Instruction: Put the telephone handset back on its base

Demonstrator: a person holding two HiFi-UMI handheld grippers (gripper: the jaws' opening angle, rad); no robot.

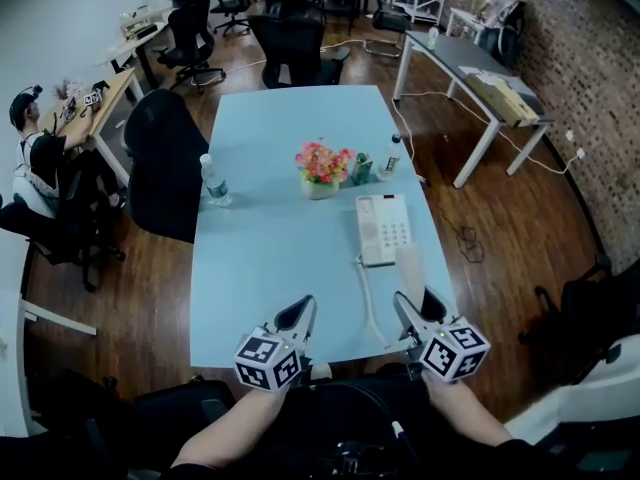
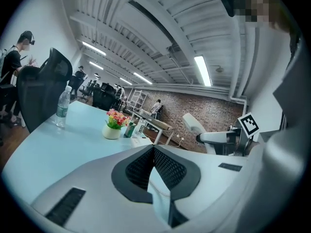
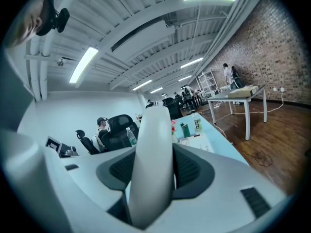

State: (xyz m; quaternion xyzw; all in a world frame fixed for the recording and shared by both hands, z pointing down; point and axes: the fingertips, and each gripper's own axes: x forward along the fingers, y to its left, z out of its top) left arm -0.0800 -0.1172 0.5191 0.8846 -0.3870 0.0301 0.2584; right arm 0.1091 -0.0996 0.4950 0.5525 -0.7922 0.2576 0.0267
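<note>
Clamping handset [image 3: 153, 154], right hand-held gripper [image 1: 418, 308] hovers just short of base [image 1: 383, 228].

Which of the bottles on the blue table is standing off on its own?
The clear water bottle at the table's left edge, by the black chair. The green bottle and the white-capped bottle stand together beside the flower pot.

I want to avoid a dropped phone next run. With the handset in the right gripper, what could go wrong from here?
1. The right gripper holds the handset with much of it standing beyond the jaws; it may pivot or slip.
2. The cord lies slack on the table near the base; it could snag and drag the base.
3. The flower pot stands just behind the base; overshooting might knock it.
</note>
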